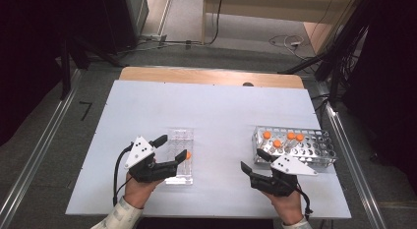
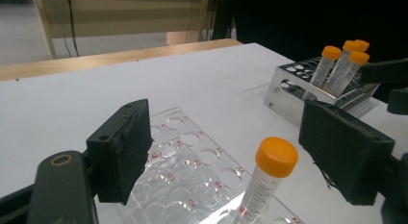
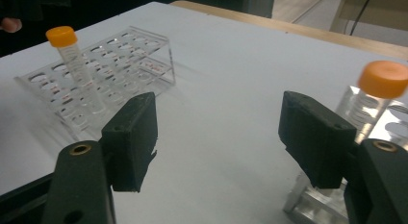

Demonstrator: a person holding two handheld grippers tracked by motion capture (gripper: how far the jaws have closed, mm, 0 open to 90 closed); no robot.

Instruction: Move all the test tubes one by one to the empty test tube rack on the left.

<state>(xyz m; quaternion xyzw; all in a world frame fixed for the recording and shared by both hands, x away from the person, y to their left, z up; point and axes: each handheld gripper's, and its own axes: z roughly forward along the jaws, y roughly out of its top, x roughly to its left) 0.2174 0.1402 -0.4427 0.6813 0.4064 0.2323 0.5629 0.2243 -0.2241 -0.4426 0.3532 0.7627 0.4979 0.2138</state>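
A clear plastic tube rack point(image 1: 182, 135) lies left of the table's middle. One orange-capped tube point(image 1: 188, 155) stands upright in its near right corner. My left gripper point(image 1: 173, 147) is open, its jaws on either side of that tube point(image 2: 269, 176) without touching it. At the right, a metal rack point(image 1: 319, 145) holds several orange-capped tubes point(image 1: 278, 140). My right gripper point(image 1: 252, 159) is open and holds nothing, just in front of the metal rack's near left corner. In the right gripper view one capped tube point(image 3: 375, 94) rises behind the right jaw.
The white table top point(image 1: 221, 111) has a wooden strip point(image 1: 211, 75) along its far edge. Metal rails run along both sides of the table. Cables lie on the floor beyond it.
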